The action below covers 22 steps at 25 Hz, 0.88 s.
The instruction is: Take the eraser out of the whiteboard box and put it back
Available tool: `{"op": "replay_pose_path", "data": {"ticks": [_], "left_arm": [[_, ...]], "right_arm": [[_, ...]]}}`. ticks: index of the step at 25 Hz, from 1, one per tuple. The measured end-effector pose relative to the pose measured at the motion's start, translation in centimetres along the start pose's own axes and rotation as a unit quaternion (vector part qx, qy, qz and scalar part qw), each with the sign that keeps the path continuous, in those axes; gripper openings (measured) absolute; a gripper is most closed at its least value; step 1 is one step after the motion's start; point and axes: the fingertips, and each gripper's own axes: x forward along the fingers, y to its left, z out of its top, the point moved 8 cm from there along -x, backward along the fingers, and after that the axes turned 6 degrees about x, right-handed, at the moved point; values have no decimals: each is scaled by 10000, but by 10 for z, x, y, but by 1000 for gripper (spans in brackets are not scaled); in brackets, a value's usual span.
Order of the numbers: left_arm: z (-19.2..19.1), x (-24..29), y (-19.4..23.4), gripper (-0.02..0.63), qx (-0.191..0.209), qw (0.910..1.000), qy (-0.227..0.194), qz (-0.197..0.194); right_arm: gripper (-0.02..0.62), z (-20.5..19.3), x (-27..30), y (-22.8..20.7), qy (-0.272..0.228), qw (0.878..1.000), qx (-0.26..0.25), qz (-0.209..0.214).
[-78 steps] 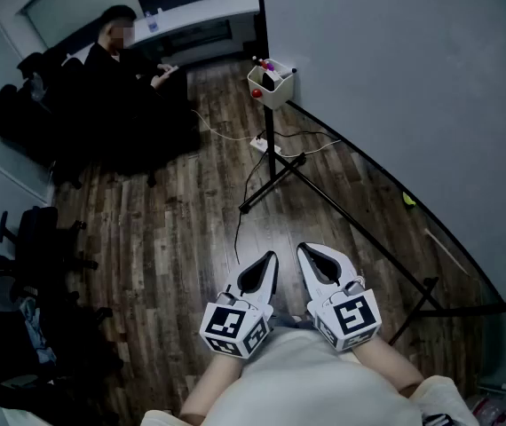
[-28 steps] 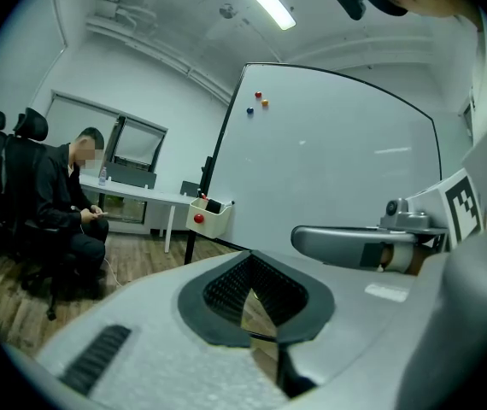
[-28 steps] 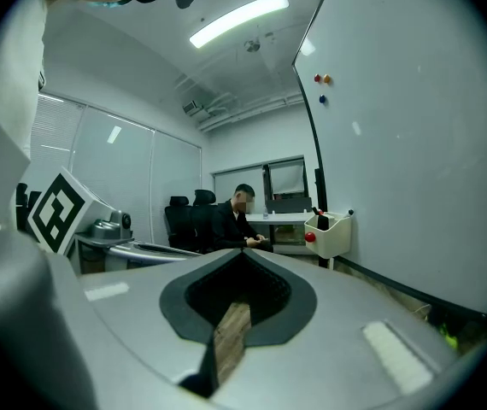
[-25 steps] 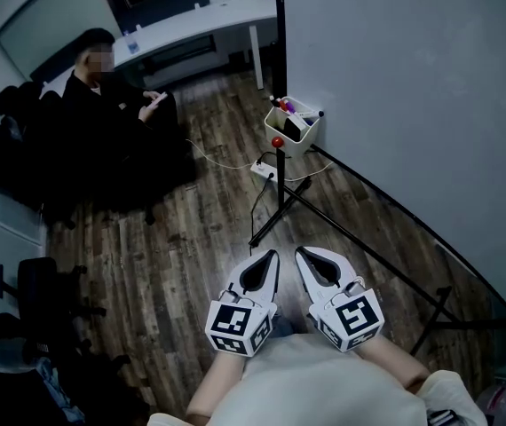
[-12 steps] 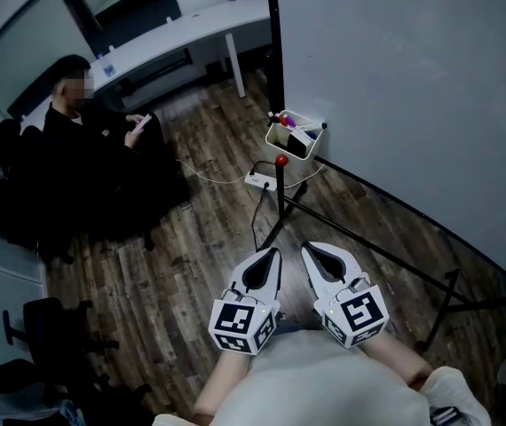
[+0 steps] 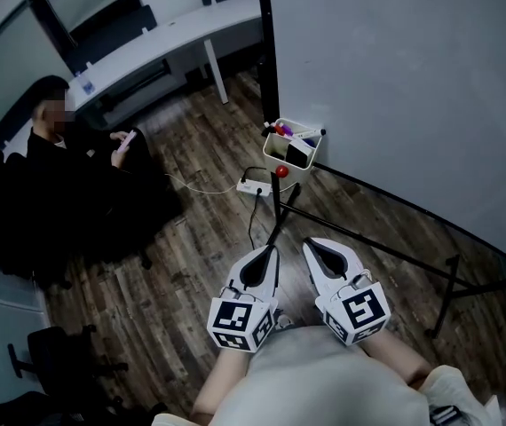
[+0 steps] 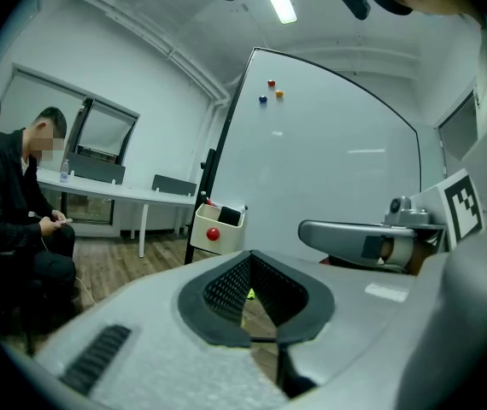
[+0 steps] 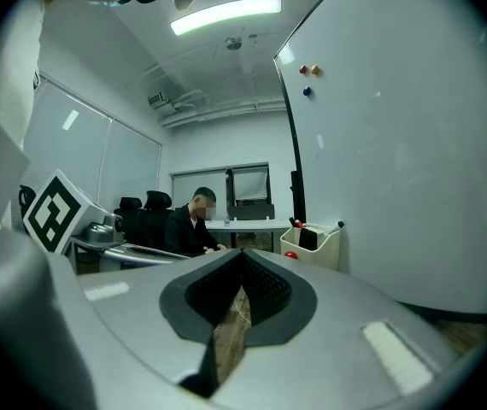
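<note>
A cream whiteboard box (image 6: 281,159) hangs at the whiteboard's lower left corner. A black eraser (image 6: 298,154) and markers stand in it. The box (image 7: 218,227) and eraser (image 7: 229,216) show ahead in the left gripper view; the right gripper view has the box (image 8: 316,244) and eraser (image 8: 308,238) too. My left gripper (image 6: 270,255) and right gripper (image 6: 310,248) are held side by side in front of my body, well short of the box. Both are shut and hold nothing. In their own views the left gripper (image 7: 252,259) and right gripper (image 8: 242,254) point about level.
The whiteboard (image 6: 413,78) fills the right side on a black stand with legs (image 6: 368,247) across the wooden floor. A power strip (image 6: 251,185) with cables lies below the box. A seated person (image 6: 58,176) is at the left, a white desk (image 6: 164,43) behind.
The view has shifted, so the box and whiteboard corner sit closer and lower in the picture. Both grippers stay shut and side by side.
</note>
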Motion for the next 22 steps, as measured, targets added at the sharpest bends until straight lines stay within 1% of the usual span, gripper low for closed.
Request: {"op": "replay_pose_path", "data": {"ticks": [12, 18, 22], "left_arm": [[4, 11, 32, 0, 64, 9996, 42, -278], [6, 16, 40, 0, -9, 9996, 37, -291], [9, 23, 47, 0, -20, 9996, 16, -271]], "right_arm": [[10, 3, 29, -1, -37, 9996, 10, -291], [33, 8, 38, -7, 24, 9995, -18, -306], [70, 11, 49, -16, 42, 9996, -16, -287]]}}
